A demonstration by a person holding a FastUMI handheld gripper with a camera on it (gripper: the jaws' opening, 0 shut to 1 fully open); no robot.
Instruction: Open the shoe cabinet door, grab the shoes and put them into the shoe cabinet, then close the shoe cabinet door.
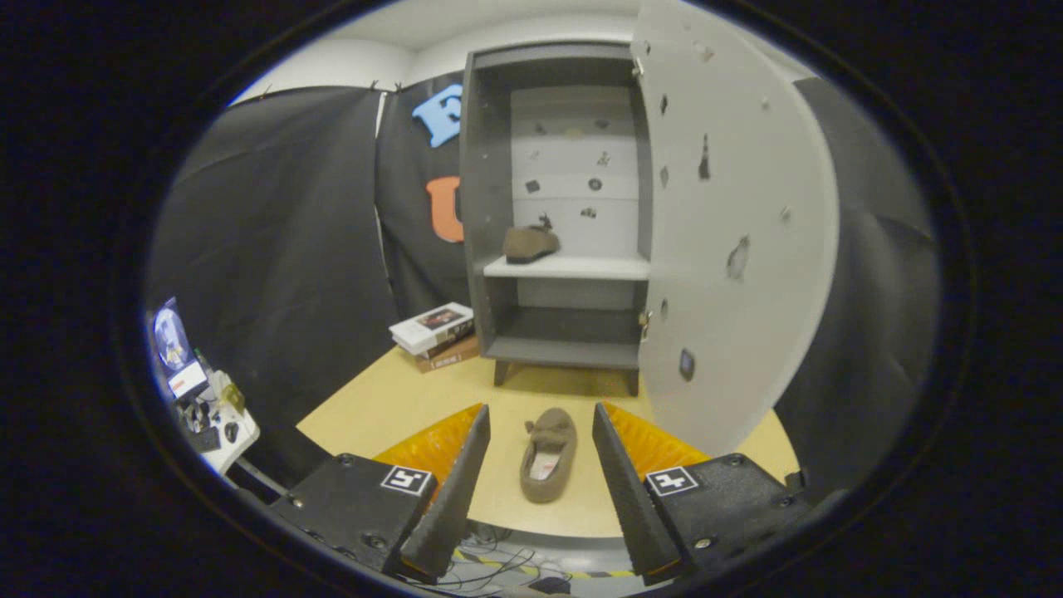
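A grey shoe cabinet (486, 208) stands on the far side of the round yellow table (399, 399). Its white door (739, 232) is swung wide open to the right. One brown slipper (530, 242) rests on the white middle shelf (581, 267), at its left end. A second brown slipper (548, 455) lies on the table in front of the cabinet, toe pointing toward it. My gripper (541, 422) is open, and this slipper lies between the fingers without touching either one.
A stack of books (436, 334) lies on the table left of the cabinet. A small white side table with a screen and clutter (195, 390) stands at the far left. Cables (498, 561) lie on the floor under the table's near edge.
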